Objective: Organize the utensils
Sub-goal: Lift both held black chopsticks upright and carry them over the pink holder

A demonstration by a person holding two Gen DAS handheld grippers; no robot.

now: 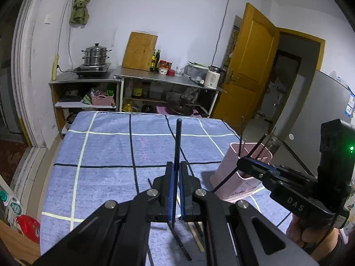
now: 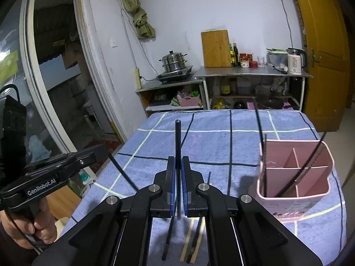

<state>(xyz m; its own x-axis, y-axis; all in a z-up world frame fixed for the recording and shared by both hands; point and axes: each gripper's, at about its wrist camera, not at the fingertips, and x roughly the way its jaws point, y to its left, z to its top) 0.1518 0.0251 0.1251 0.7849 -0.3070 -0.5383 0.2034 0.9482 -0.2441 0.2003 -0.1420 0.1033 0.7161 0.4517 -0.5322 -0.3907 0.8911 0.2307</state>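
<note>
two hand-held grippers (image 1: 176, 166) (image 2: 178, 161) each clamp one black chopstick (image 1: 177, 141) (image 2: 178, 141).

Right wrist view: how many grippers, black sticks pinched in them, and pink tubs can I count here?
Grippers: 2, the right gripper and the left gripper
Black chopsticks held: 2, the right-hand chopstick and the left-hand chopstick
Pink holder: 1
Total: 5

Your table (image 2: 221, 141): covered by blue towel cloth (image 1: 106, 155) with white and dark grid lines. On it, near your right edge, pink divided holder (image 2: 292, 177) stands upright. Loose chopsticks (image 2: 190, 239), dark and pale wood, lie at near edge.
</note>
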